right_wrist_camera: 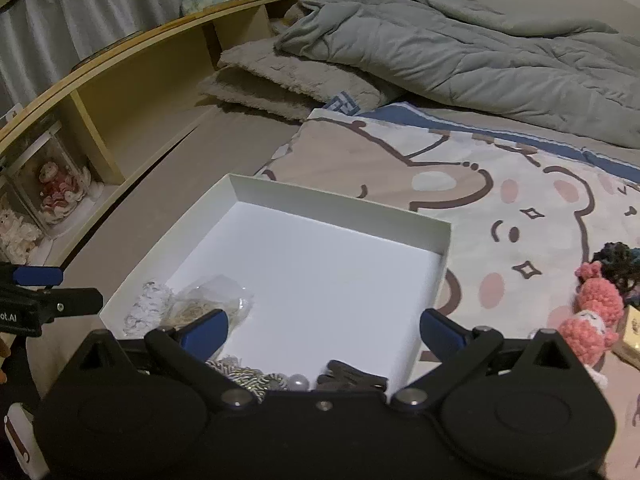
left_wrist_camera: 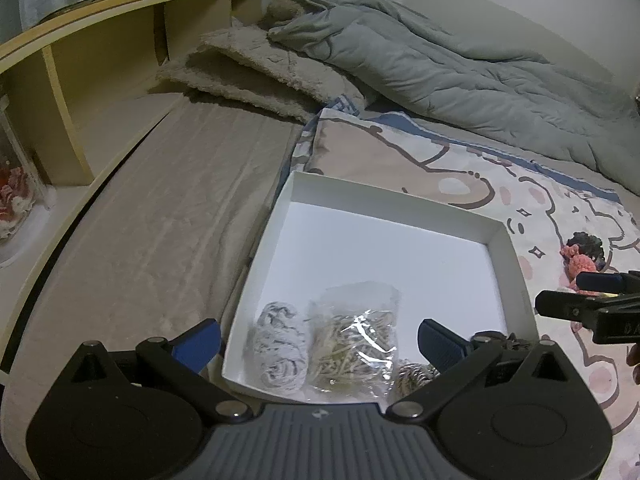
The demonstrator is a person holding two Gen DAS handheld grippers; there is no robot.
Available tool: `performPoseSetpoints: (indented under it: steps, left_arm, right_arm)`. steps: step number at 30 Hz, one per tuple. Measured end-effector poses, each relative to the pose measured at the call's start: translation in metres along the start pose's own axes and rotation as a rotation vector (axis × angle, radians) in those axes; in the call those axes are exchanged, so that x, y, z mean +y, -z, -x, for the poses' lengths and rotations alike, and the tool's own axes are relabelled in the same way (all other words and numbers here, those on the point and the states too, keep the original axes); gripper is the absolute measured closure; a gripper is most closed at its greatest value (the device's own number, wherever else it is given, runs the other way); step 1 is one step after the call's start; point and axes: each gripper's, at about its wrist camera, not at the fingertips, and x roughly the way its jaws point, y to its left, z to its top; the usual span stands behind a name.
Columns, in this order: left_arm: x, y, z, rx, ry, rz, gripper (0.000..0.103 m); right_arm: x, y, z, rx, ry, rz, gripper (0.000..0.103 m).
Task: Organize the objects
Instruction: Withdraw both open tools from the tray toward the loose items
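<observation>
Both the left hand-held gripper (left_wrist_camera: 319, 342) and right hand-held gripper (right_wrist_camera: 323, 330) hover spread and empty over the shallow white cardboard box (right_wrist_camera: 340, 204), partly filled, pink crocheted toys (right_wrist_camera: 592, 312) still outside on the bed.

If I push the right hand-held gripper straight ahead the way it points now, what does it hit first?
Likely the bare floor of the white box, then its far wall. The right hand-held gripper is open over the box's near edge, and nothing lies ahead between its fingers. Depth is uncertain.
</observation>
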Motion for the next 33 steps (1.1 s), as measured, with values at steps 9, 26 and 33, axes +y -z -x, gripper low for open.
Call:
performPoseSetpoints:
  steps: [9, 26, 33]
  left_arm:
    - [-0.028, -0.010, -0.005, -0.008, 0.012, -0.021, 0.000]
    - [-0.115, -0.041, -0.018, -0.039, 0.056, -0.086, 0.000]
    - [-0.154, -0.047, -0.027, -0.039, 0.085, -0.127, 0.000]
  right_arm:
    - [-0.033, -0.003, 0.014, -0.005, 0.056, -0.003, 0.000]
    - [-0.123, -0.005, 0.053, -0.044, 0.153, -0.084, 0.000]
    - [-0.158, -0.001, 0.070, -0.059, 0.186, -0.121, 0.000]
